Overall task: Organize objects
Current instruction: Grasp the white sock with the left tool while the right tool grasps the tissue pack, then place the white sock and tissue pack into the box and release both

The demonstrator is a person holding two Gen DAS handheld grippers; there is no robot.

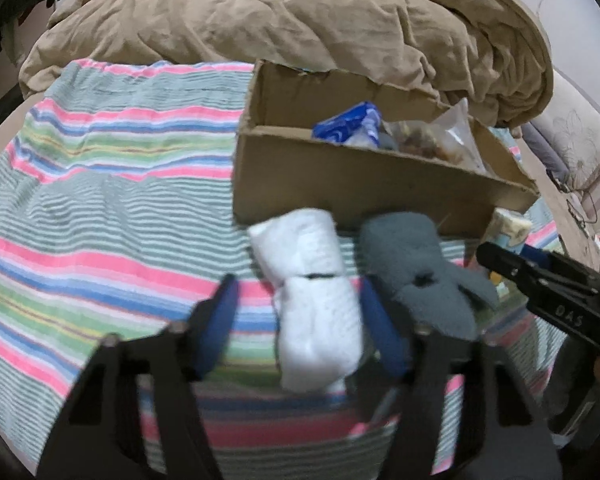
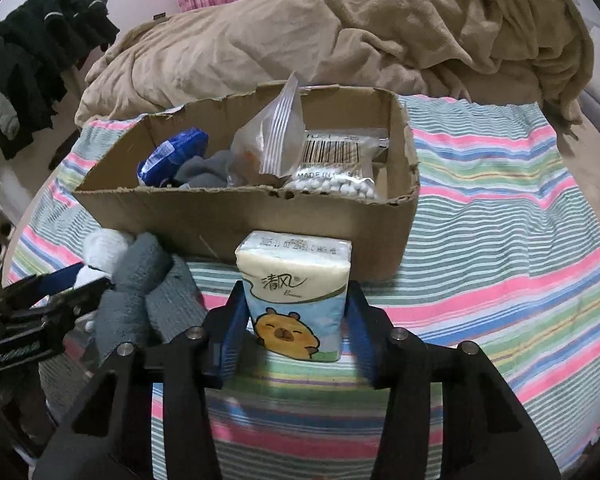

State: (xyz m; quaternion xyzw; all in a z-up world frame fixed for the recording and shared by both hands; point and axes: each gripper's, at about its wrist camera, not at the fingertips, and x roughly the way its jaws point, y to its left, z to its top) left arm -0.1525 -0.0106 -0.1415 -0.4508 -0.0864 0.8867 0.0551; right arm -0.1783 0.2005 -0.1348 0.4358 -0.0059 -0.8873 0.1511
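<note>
The white sock roll [image 1: 320,312] is lying between the blue fingers [image 1: 220,320] of the left gripper [image 1: 300,320], its long axis running away from the fingers toward the cardboard box [image 1: 340,184] ahead. The fingers are standing fairly narrow on either side of it; the right-hand pad is at its edge, the left-hand pad is showing a gap, and motion blur is making true contact hard to judge. Just to the right of those fingers a grey sock bundle [image 1: 416,276] is lying on the striped sheet [image 1: 100,208], touching the white roll's side.

The tissue pack [image 2: 296,296] is sitting between the fingers of the right gripper [image 2: 296,320], its long axis also pointing away toward the box, its printed cartoon face turned up. Both blue pads are pressing its sides, so these fingers are holding it. Its near end is resting on the sheet.

Beyond both sets of fingers, the box is holding a blue packet [image 2: 172,156], a clear zip bag [image 2: 276,140] and a cotton swab pack [image 2: 336,164]; grey fabric inside is partly hidden. A tan blanket [image 2: 340,32] is bunching behind the box, cut off at the top.
</note>
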